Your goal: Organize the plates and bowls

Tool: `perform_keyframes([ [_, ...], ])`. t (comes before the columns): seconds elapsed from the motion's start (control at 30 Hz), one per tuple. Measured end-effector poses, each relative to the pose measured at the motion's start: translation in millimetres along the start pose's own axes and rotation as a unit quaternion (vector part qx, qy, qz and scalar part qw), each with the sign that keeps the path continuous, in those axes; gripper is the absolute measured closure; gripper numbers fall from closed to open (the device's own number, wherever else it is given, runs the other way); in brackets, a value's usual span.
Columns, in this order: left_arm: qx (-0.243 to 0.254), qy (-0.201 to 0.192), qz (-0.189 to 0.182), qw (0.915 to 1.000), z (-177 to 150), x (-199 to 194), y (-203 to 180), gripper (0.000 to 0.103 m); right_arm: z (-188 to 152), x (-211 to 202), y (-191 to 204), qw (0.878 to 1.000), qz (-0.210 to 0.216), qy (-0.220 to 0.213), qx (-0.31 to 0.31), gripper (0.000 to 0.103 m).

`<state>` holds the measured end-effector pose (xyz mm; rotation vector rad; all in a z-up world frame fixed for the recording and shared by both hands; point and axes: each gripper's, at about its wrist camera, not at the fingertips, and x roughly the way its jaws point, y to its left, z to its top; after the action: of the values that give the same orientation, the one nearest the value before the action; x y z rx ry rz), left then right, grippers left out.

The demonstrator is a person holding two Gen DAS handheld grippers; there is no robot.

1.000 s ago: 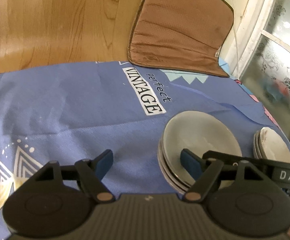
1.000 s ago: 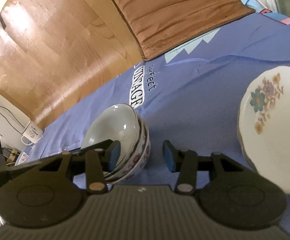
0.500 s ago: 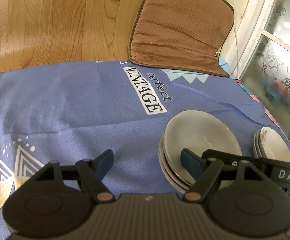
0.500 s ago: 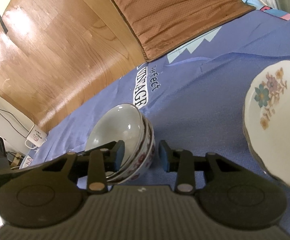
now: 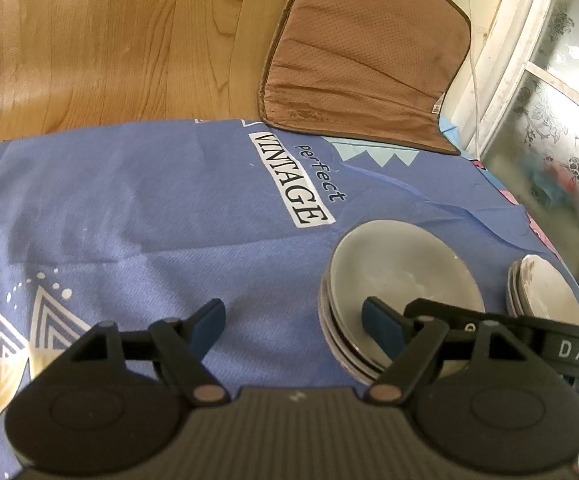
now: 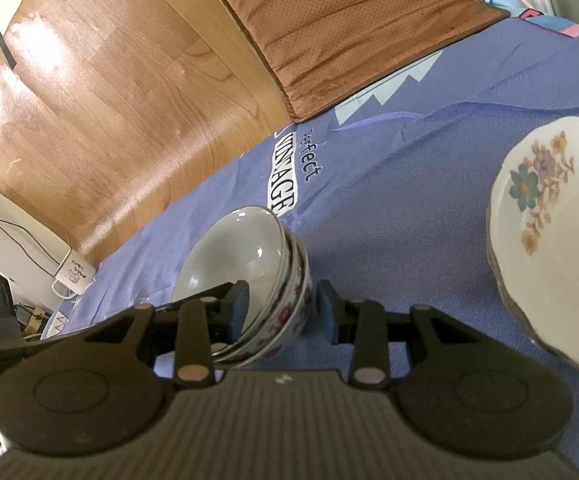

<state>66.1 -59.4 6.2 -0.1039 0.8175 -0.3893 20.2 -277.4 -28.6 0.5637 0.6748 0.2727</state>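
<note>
Narrowing since a moment ago, the right gripper straddles the glossy stacked bowls' rim — possibly touching; scalloped floral plates sit right. Left gripper gapes wide.

Home living space, floor-level setup. Wood-pattern laminate floor fills upper left; brown mesh seat cushion at top centre; blue printed cloth reading "perfect VINTAGE" spread below; frosted floral-pattern glass door with white frame at right edge. Stacked floral china bowls and flower-painted white plates on the cloth.
</note>
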Motion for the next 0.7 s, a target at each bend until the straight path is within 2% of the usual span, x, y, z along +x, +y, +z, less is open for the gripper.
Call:
perform_keyframes([
  [0.47, -0.013, 0.001, -0.005, 0.9999, -0.5, 1.5, 8.5, 0.015, 1.2, 1.8, 0.3, 1.000, -0.001, -0.001, -0.001, 0.063],
  [0.7, -0.025, -0.006, -0.026, 0.9993, -2.0, 1.0, 17.4, 0.018, 1.8, 8.1, 0.3, 1.000, 0.000, 0.008, 0.007, 0.063],
])
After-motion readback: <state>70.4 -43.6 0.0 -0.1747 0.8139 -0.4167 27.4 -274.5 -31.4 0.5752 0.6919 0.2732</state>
